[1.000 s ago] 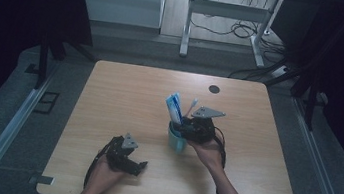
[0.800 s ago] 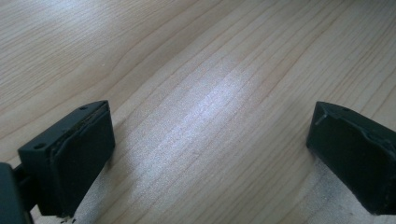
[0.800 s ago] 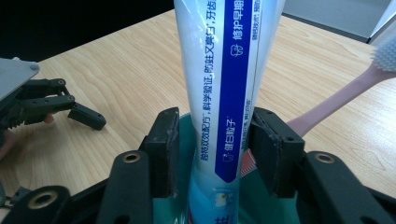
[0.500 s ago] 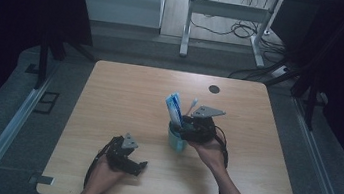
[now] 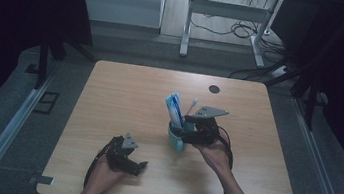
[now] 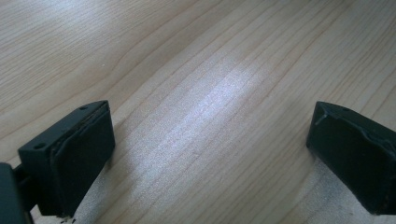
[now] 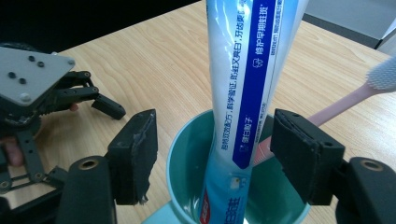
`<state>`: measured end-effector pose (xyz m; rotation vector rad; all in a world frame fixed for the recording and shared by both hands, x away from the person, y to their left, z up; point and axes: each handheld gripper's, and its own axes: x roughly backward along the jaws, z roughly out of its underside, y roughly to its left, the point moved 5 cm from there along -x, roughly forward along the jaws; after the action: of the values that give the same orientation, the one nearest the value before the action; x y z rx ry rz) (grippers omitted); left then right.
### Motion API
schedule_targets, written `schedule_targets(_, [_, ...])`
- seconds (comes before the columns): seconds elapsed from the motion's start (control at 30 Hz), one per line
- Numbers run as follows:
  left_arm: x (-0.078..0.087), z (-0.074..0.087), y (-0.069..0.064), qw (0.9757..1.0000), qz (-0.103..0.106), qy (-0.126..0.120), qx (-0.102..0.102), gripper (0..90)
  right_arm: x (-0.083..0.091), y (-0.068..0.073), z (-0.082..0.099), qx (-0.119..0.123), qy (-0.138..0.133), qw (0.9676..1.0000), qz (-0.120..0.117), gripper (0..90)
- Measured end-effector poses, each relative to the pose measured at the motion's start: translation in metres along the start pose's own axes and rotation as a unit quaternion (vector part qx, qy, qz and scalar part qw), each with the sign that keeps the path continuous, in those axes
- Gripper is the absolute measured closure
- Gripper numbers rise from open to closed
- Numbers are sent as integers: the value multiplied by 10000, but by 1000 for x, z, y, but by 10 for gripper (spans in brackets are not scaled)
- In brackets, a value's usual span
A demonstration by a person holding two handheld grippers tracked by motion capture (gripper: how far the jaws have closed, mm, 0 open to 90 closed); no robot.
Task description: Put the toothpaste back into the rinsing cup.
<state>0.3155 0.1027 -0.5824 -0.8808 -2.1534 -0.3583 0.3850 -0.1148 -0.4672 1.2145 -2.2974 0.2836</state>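
Your right gripper has just been opening; the toothpaste tube stands upright between its parted jaws, untouched, in the cup.

Table far half: I see bare wood on the table from the far edge down to the cup, with just a small dark round spot flush near the far right.
Table left: open wood left of the left gripper; I could sweep through there.
Centre: the teal cup stands in my way, with the toothpaste tube and pink toothbrush sticking up out of it.
Right gripper: its jaws have just been opening and stand apart on either side of the tube, above the cup rim, not pressing it.
Between the grippers: a clear strip of wood near me.
Under left gripper: jaws wide, bare wood between them.
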Motion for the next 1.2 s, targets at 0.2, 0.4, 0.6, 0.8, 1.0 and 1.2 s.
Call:
schedule_targets(0.2, [0,0,0,10000,-2,4,-1,11,9,0,0,10,-11,10000,-35,276])
schedule_targets(0.4, [0,0,0,10000,-2,6,-1,11,19,-1,3,0,6,10000,-66,243])
schedule_targets(0.6, [0,0,0,10000,-1,11,0,11,27,-4,9,-16,56,10000,-34,182])
schedule_targets(0.8, [0,0,0,10000,-1,12,0,11,35,-8,15,25,97,9999,39,132])
schedule_targets(1.0, [0,0,0,10000,-1,11,-2,11,43,-12,23,80,224,9997,84,69])
schedule_targets(1.2, [0,0,0,10000,1,6,-6,11,52,-17,35,120,348,9991,211,9])
